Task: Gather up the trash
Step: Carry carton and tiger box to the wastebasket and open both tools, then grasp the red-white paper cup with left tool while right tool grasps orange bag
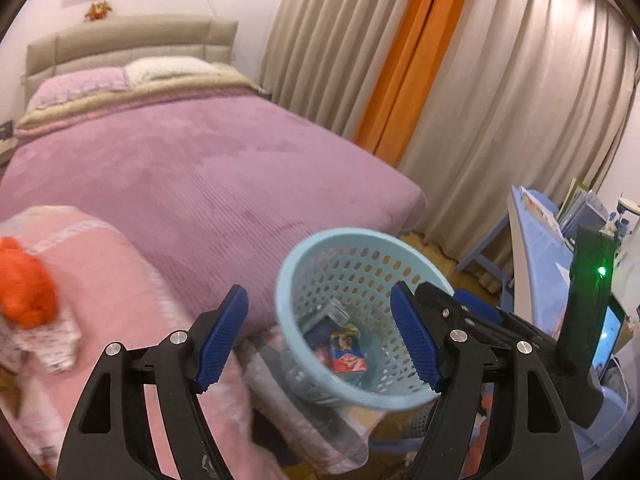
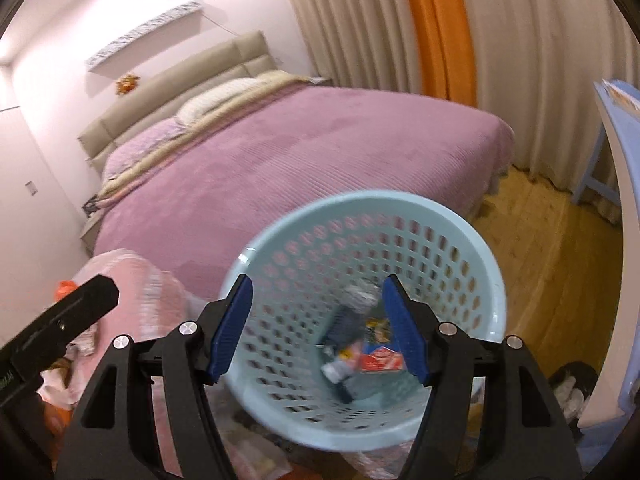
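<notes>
The bed [image 1: 208,168] carries a purple ribbed blanket [image 2: 280,168] across its top, with two pillows [image 1: 160,70] lying against the beige headboard [image 1: 128,40]. A pink folded cover [image 1: 92,264] lies near its foot. Beside the bed runs a wooden floor [image 2: 540,232].

Left gripper [image 1: 320,340] has black plastic arms; silver screws; textured blue pads [image 1: 222,340]; right gripper [image 2: 318,328] looks identical.
</notes>
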`<action>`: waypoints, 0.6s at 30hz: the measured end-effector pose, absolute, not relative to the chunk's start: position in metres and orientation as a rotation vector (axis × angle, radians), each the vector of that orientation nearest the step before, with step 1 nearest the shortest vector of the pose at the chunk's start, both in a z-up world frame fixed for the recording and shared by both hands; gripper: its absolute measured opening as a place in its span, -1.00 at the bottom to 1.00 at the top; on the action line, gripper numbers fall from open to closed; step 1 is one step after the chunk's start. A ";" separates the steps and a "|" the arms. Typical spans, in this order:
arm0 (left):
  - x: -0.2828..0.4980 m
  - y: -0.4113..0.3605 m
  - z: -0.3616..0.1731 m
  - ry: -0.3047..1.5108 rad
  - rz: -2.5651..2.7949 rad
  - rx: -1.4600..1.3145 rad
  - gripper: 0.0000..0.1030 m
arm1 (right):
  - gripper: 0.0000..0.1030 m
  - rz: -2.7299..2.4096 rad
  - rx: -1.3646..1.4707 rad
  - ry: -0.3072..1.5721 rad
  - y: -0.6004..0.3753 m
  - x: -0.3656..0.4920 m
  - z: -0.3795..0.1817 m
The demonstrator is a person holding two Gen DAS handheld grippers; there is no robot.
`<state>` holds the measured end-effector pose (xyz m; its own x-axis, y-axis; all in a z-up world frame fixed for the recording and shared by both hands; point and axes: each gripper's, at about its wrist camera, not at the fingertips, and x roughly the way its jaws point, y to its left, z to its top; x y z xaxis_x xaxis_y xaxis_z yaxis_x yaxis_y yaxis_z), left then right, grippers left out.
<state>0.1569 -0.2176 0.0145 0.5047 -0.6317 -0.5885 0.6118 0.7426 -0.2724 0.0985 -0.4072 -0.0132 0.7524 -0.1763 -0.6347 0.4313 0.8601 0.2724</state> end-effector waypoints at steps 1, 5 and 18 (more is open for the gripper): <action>0.153 -0.207 0.021 0.709 -0.741 -0.035 0.40 | 0.24 -0.329 0.415 0.628 -0.400 0.098 -0.008; 0.136 -0.158 0.041 0.652 -0.695 -0.056 0.40 | 0.24 -0.257 0.379 0.594 -0.362 0.098 0.013; 0.135 0.024 0.059 0.587 -0.294 -0.084 0.40 | 0.24 0.061 0.210 0.563 -0.219 0.141 0.050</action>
<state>0.1353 0.0240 0.0587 0.7923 -0.2969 -0.5330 0.2492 0.9549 -0.1614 0.1407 -0.2194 0.0498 0.8443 0.1144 -0.5234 0.0002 0.9769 0.2137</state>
